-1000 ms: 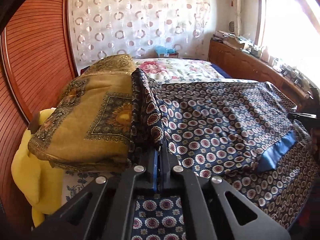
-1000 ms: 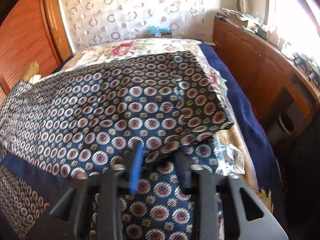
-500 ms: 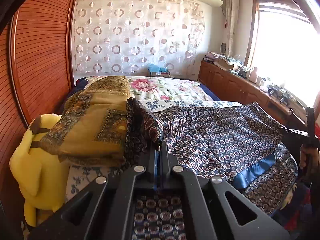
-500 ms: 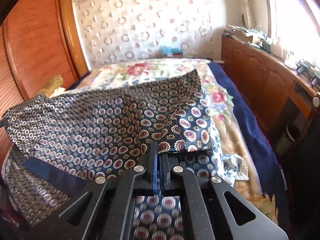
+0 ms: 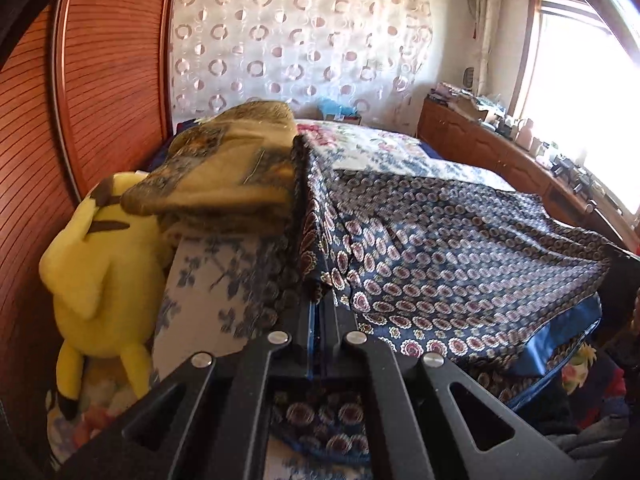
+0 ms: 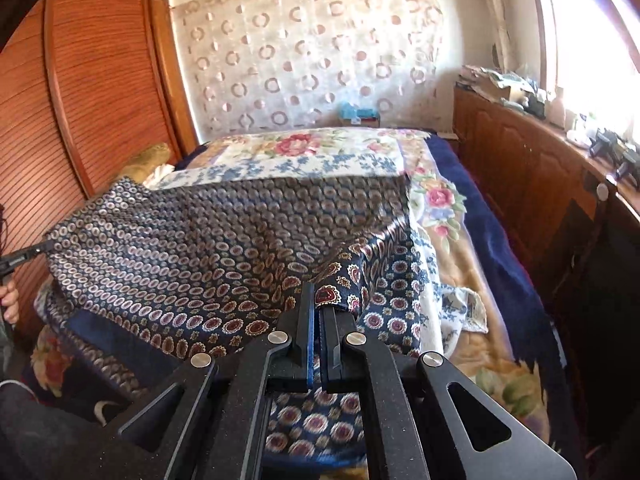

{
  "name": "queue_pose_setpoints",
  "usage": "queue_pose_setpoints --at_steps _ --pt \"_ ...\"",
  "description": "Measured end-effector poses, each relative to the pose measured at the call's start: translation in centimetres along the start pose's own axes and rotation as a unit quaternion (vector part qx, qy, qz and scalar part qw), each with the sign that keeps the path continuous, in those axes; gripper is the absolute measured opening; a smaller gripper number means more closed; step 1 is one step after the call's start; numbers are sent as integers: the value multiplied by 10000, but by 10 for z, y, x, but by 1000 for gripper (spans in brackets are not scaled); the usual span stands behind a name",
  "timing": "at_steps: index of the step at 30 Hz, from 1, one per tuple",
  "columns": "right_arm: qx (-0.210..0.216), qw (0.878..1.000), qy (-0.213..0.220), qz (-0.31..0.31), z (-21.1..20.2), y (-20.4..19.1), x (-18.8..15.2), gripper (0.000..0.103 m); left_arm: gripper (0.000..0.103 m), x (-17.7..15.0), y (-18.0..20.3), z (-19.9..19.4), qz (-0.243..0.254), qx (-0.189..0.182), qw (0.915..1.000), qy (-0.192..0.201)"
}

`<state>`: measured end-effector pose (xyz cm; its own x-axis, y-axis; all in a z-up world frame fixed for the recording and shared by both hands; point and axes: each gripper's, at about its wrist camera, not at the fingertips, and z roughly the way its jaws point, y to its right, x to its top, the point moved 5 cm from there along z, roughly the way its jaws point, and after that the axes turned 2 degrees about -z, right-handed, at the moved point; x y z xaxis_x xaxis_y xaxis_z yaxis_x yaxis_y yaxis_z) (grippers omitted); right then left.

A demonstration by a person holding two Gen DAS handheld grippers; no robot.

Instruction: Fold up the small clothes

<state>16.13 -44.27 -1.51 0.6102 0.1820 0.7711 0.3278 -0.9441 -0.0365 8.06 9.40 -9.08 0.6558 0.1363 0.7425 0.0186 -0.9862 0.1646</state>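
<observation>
A navy garment (image 5: 440,248) printed with red and white circles is stretched taut above the bed between my two grippers. My left gripper (image 5: 318,304) is shut on its left corner. My right gripper (image 6: 318,304) is shut on its right corner, and the garment (image 6: 224,248) spreads away to the left in that view. A plain blue band (image 5: 560,336) runs along the garment's lower hanging edge. The right gripper also shows as a dark shape at the far right of the left wrist view (image 5: 622,280).
The bed has a floral cover (image 6: 312,152). A folded mustard blanket (image 5: 228,176) and a yellow plush toy (image 5: 100,264) lie at the bed's left side beside a wooden slatted wardrobe (image 5: 116,80). A wooden cabinet (image 6: 532,168) with clutter runs under the window on the right.
My right gripper closed on the garment corner one second ago. Both grippers then lifted the garment and drew it back towards me, so it now hangs stretched above the bed.
</observation>
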Motion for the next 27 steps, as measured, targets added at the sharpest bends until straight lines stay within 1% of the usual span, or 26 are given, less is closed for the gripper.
queue_pose_setpoints --at_steps 4,9,10,11,12,13,14,15,17,20,24,26,27 --pt "-164 9995 -222 -139 18 -1 -6 0 0 -10 -3 11 -26 45 9997 -227" --pt "-191 9993 -304 -96 27 -2 -20 0 0 -17 -3 18 35 61 9993 -376" --pt "-190 9993 -315 -113 30 -2 -20 0 3 -17 -4 19 13 41 9993 -380" --pt "-191 9992 -320 -124 28 -5 -22 0 9 -17 -6 18 -42 25 9993 -360" --pt "-211 9991 -330 -135 29 -5 -22 0 13 -18 -8 17 -83 38 9993 -349" --pt "-229 9991 -328 -133 28 -4 -23 0 21 -18 -10 16 -130 45 9993 -341" --pt "-236 9991 -321 -122 27 -5 -23 0 26 -18 -10 13 -137 31 9994 -319" --pt "-240 9992 -317 -109 26 -5 -24 0 28 -17 -11 12 -140 24 9995 -296" --pt "-271 9991 -313 -77 26 -4 -25 0 36 -17 -12 7 -137 29 9996 -258" --pt "-364 9989 -281 -82 22 -4 -23 4 39 -17 -14 3 -100 64 9997 -233" --pt "-480 9986 -194 -127 14 -3 -19 13 42 -21 -18 9 -120 144 9992 -359" --pt "-513 9984 -167 -172 12 -4 -16 23 42 -24 -21 14 -177 138 9988 -433" --pt "-517 9983 -162 -195 11 -4 -16 33 42 -25 -21 16 -194 145 9986 -465"
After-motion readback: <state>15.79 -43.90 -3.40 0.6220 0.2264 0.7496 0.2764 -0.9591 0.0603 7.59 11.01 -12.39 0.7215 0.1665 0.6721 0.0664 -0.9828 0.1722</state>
